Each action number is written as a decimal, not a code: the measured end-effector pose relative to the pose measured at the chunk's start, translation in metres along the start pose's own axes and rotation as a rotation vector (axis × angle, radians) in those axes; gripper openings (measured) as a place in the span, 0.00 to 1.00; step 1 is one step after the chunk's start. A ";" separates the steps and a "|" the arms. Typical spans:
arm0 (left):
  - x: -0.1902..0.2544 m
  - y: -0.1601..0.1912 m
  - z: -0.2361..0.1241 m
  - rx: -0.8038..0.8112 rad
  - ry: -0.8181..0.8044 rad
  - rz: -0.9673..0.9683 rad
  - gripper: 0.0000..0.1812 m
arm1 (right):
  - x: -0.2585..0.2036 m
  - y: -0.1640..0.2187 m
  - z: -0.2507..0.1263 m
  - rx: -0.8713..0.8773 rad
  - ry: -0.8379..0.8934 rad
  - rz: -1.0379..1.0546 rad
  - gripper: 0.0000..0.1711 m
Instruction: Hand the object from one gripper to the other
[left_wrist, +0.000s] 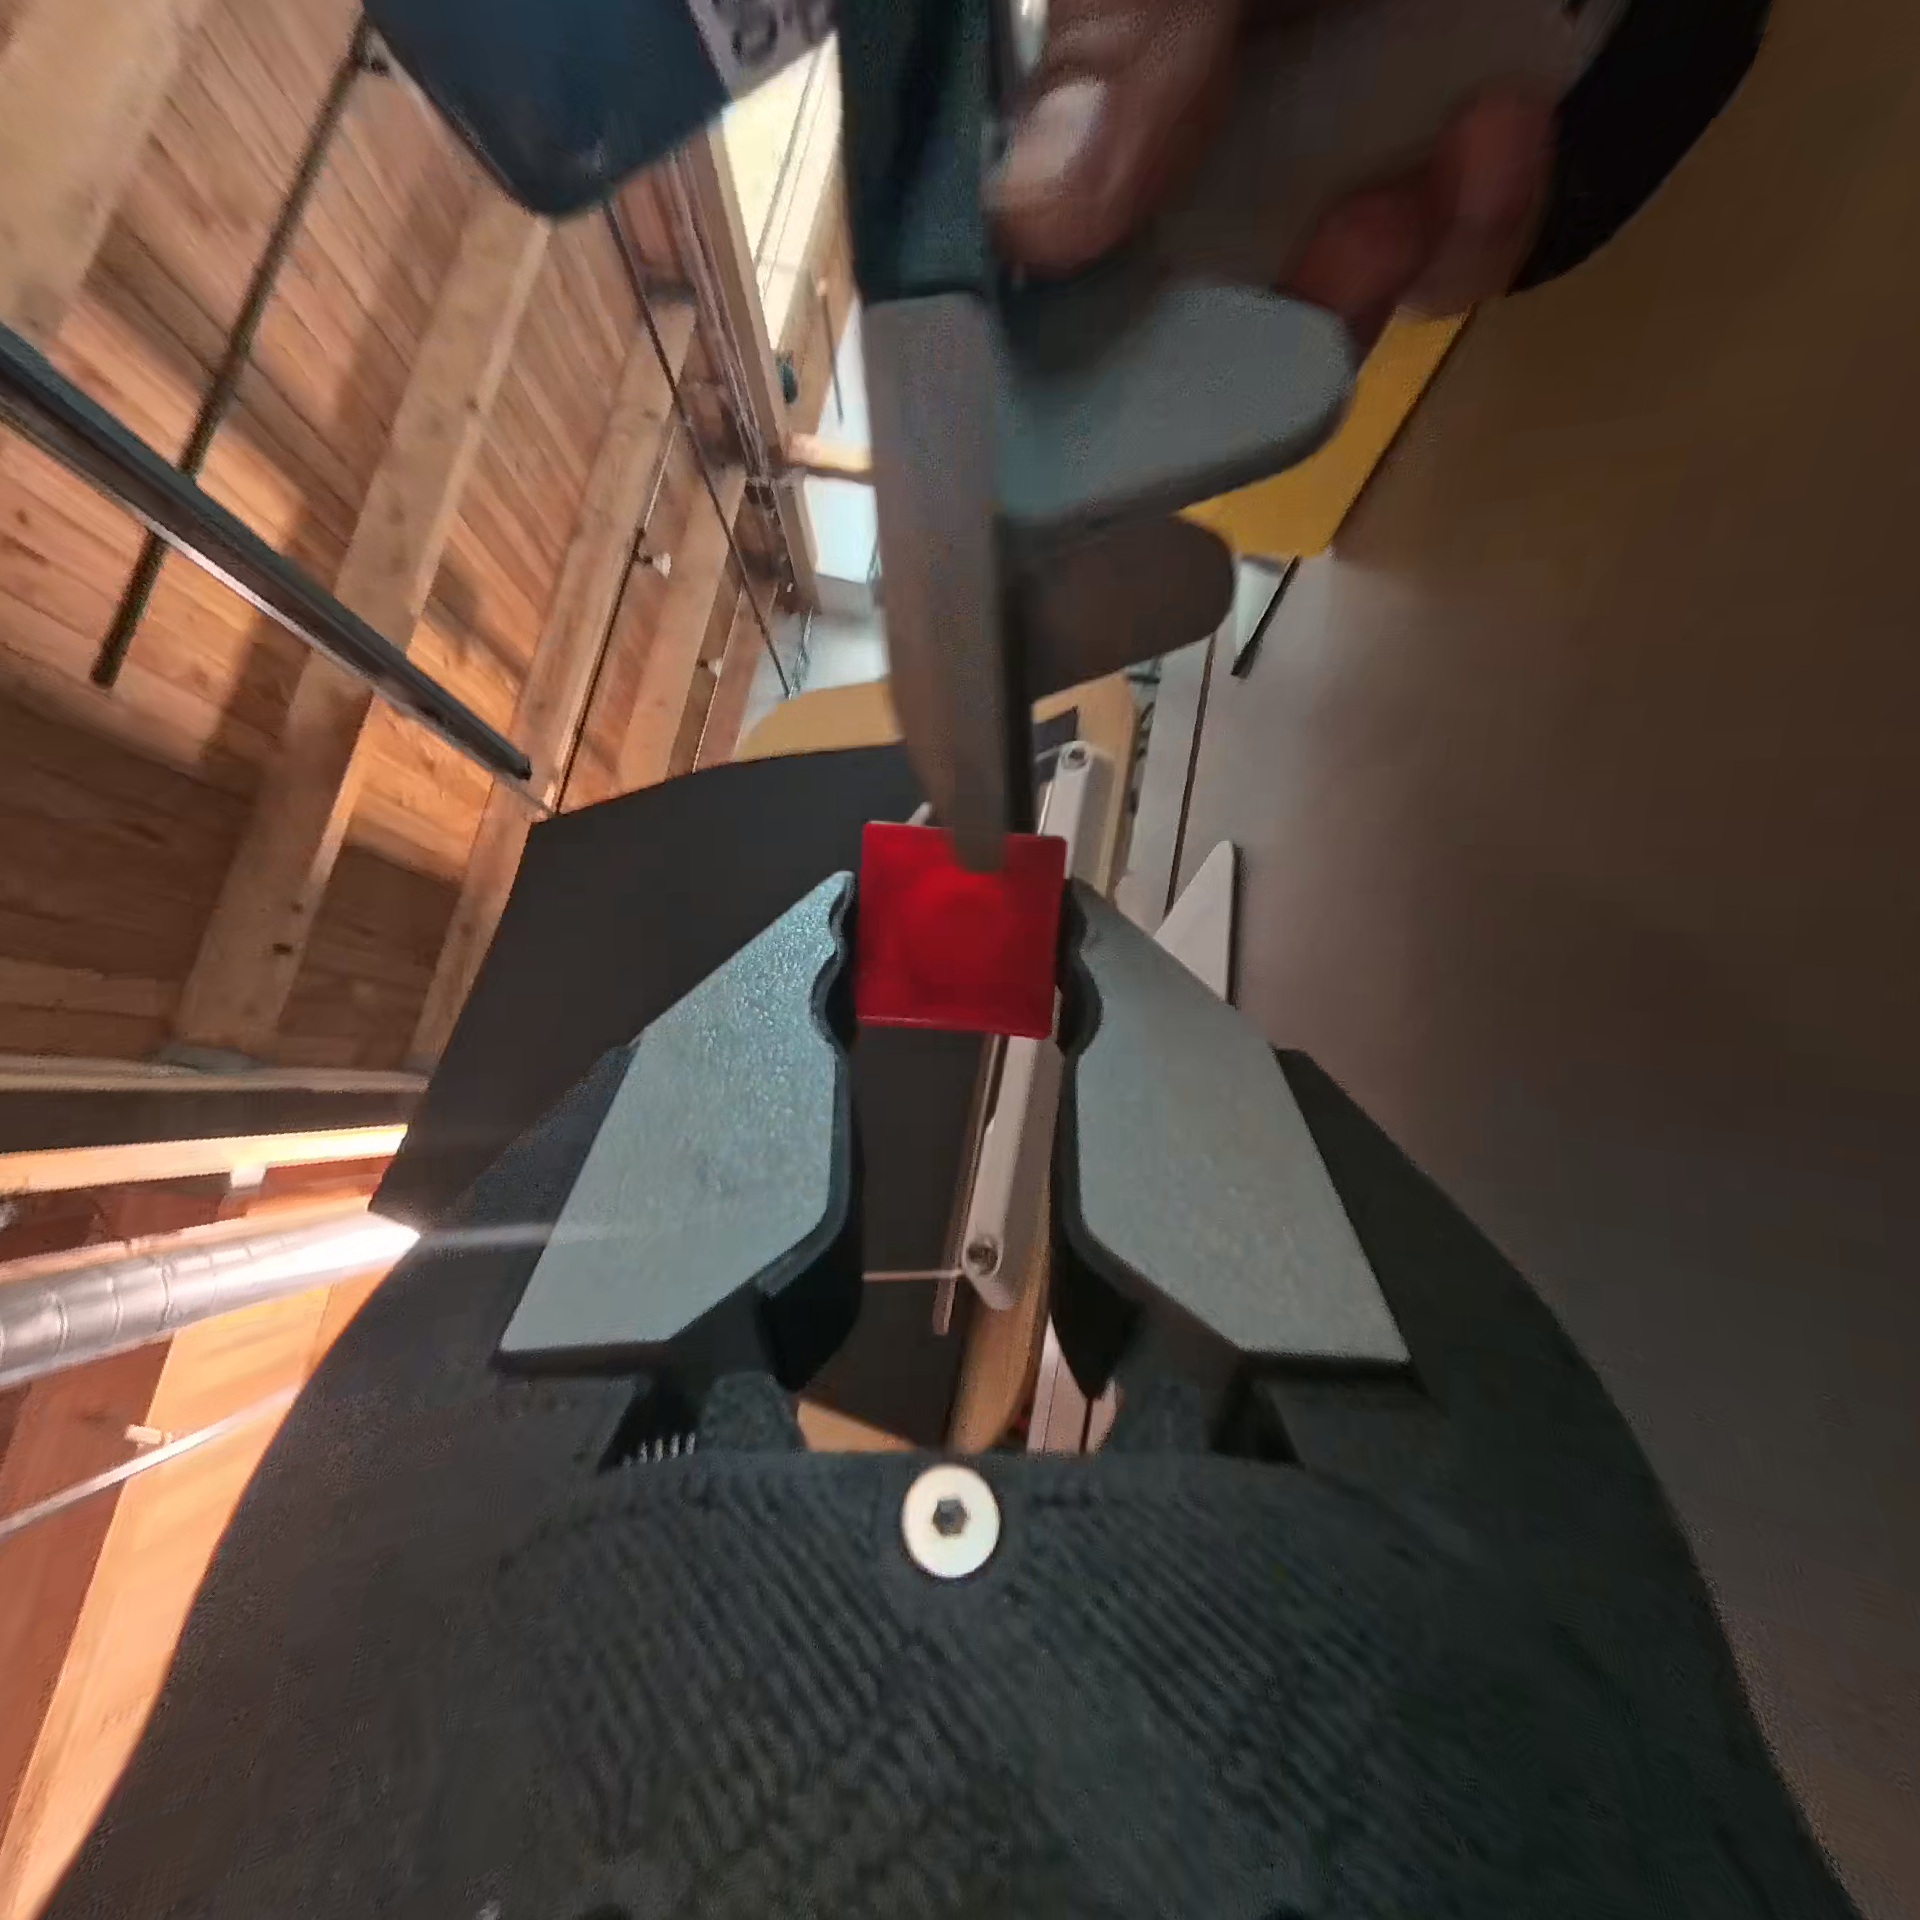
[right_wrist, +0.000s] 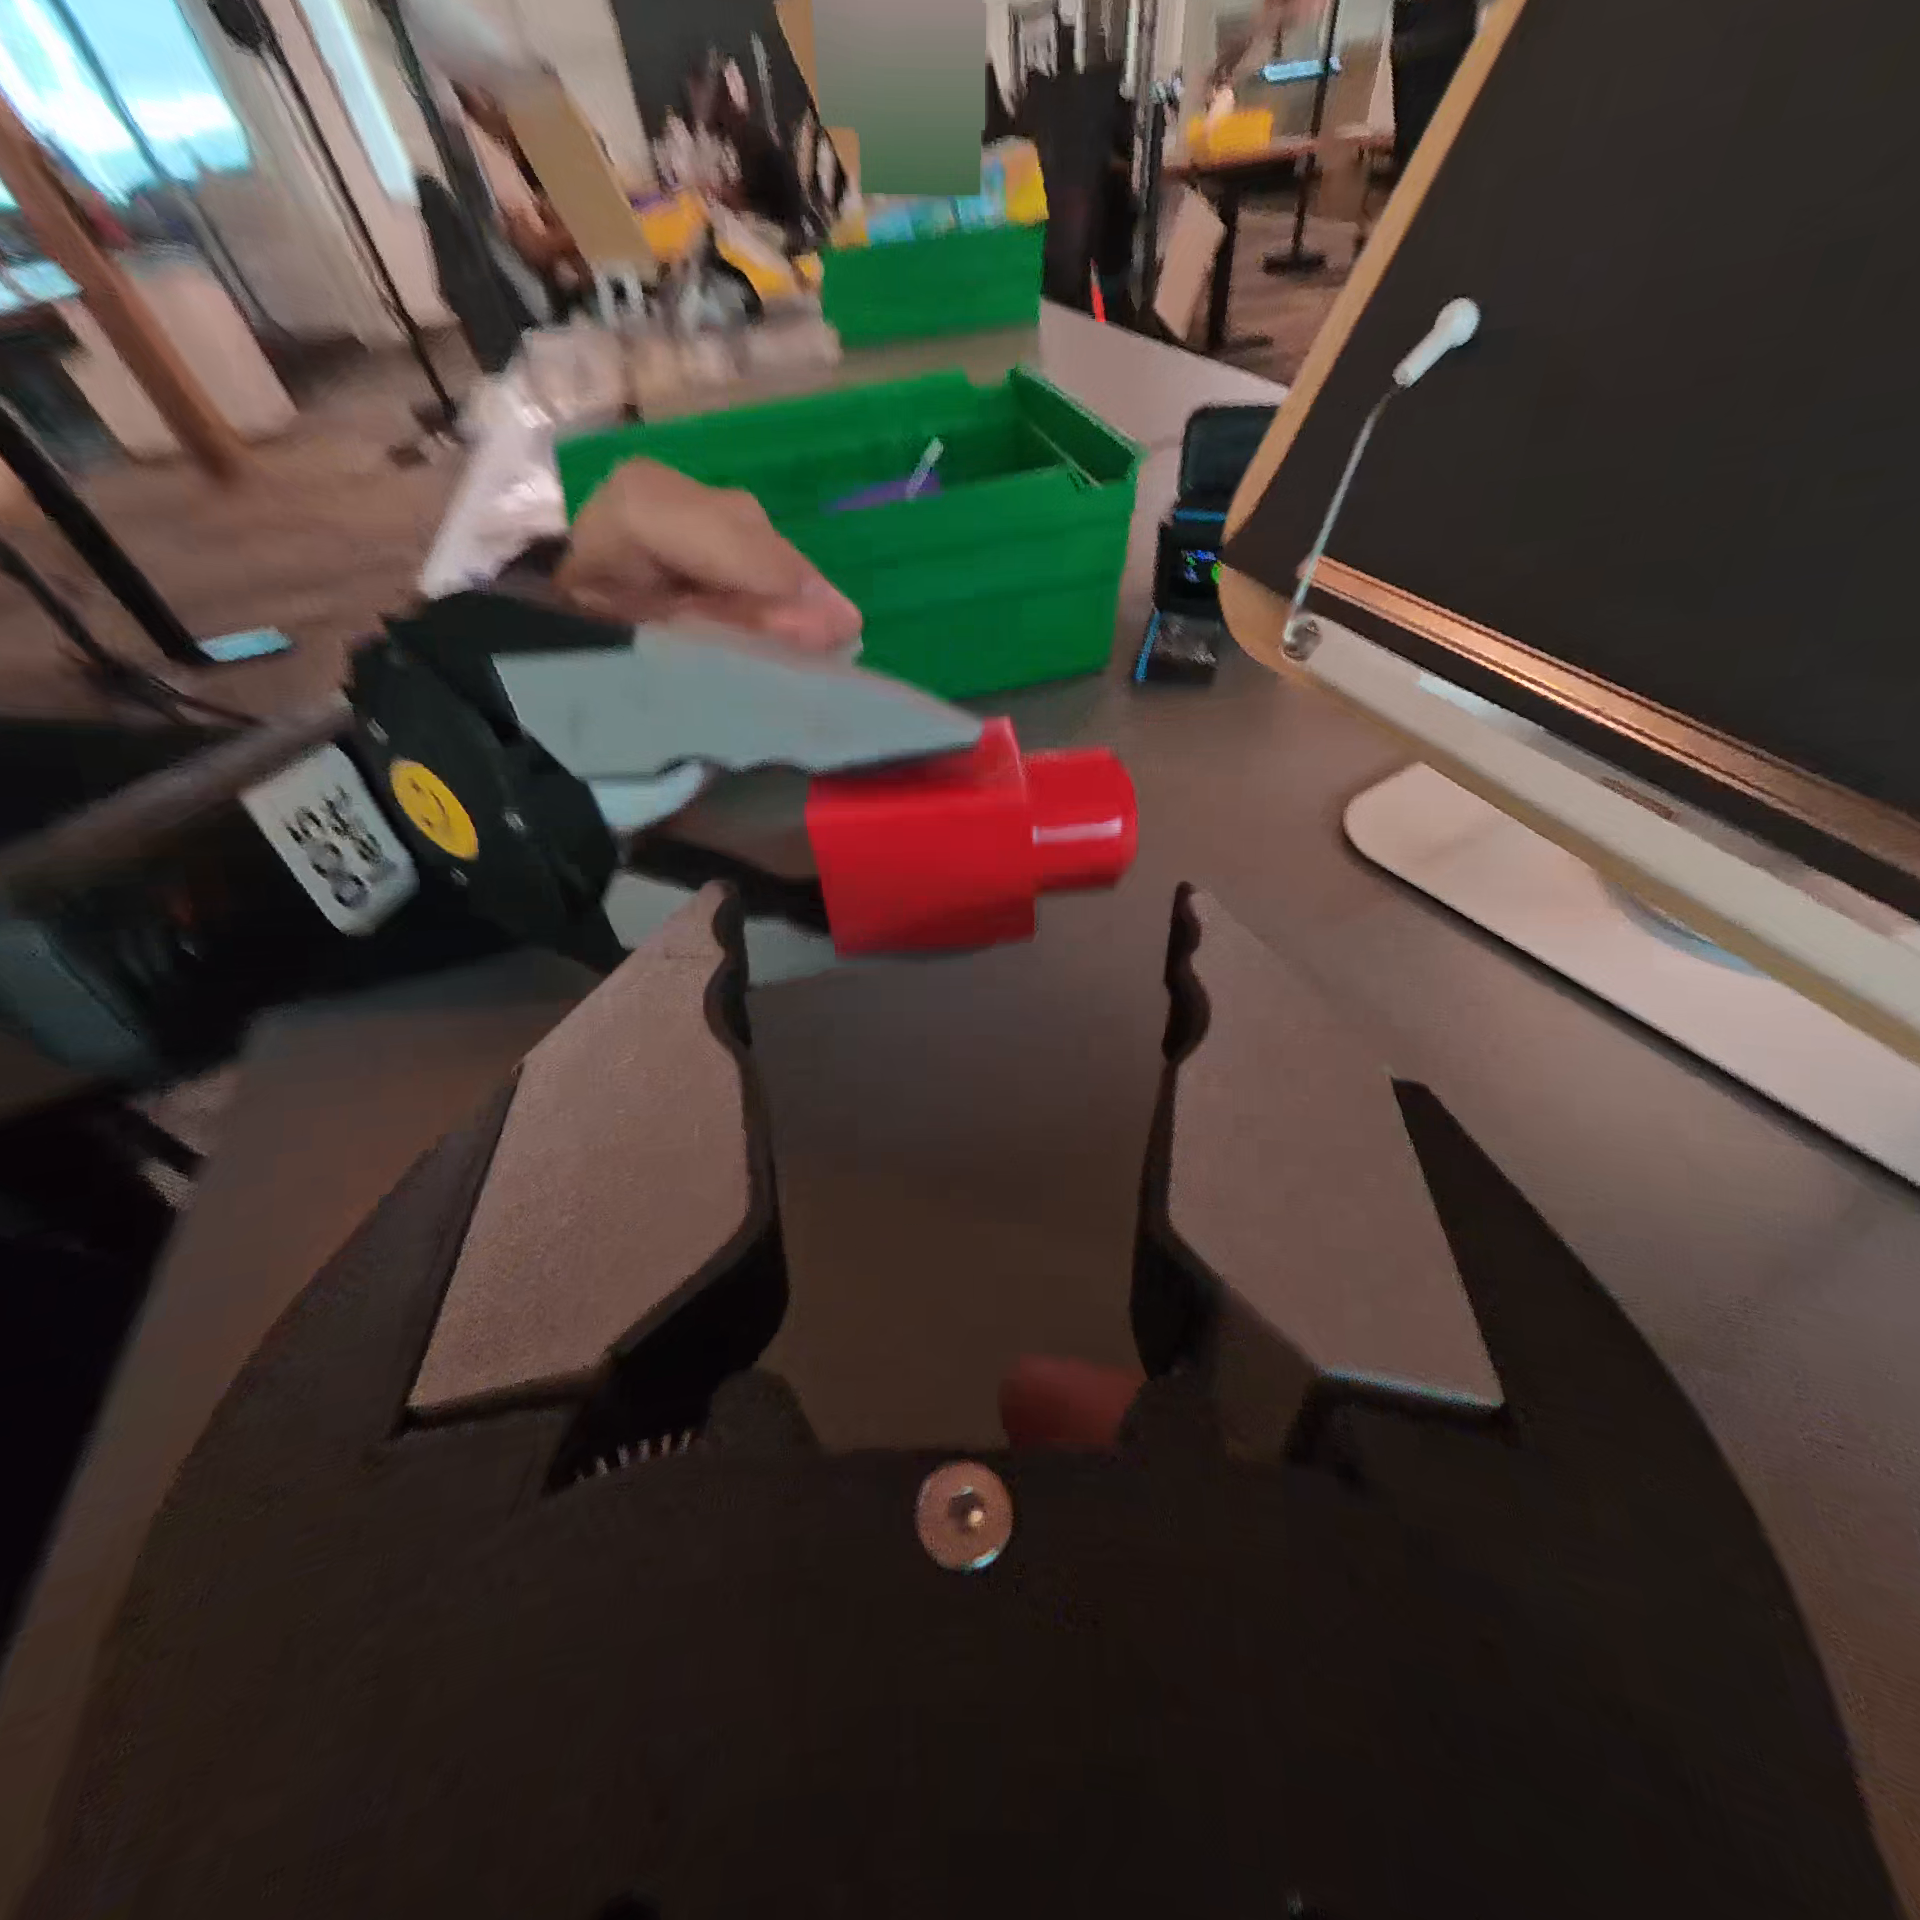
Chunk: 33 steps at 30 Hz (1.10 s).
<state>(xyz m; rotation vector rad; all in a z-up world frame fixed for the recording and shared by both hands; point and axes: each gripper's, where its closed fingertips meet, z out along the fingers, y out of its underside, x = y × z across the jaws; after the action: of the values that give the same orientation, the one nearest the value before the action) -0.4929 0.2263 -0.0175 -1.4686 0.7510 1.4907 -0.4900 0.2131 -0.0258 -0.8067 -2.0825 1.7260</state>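
Clamped in the left gripper, the red block is offered just beyond the wide-open right gripper; closure on its stub appears next.

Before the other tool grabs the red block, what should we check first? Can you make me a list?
1. Left tool shut on the red block: ok.
2. Right tool open wide enough for the block: ok.
3. Block sits between the right tool's tips: not ok, it is just beyond them.
4. Free part to grab: ok, the round stub end sticks out uncovered.
5. Green bin out of the way: ok, it sits farther back on the table.
6. Right tool touching the block: cannot tell; views blurred.
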 end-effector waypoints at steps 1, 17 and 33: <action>0.004 -0.006 -0.001 0.026 0.013 0.009 0.19 | -0.002 -0.003 0.000 0.023 -0.028 0.029 0.48; 0.028 -0.004 -0.001 0.059 0.430 -1.007 0.40 | 0.043 -0.006 -0.029 -0.172 0.531 -0.689 0.36; 0.028 -0.006 -0.001 0.071 0.577 -1.290 0.23 | 0.000 0.010 0.009 -0.258 0.541 -1.183 0.35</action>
<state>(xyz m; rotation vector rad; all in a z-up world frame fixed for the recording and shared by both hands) -0.4847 0.2326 -0.0439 -1.7717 0.0374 0.0621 -0.4932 0.2076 -0.0373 0.0159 -1.7614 0.5332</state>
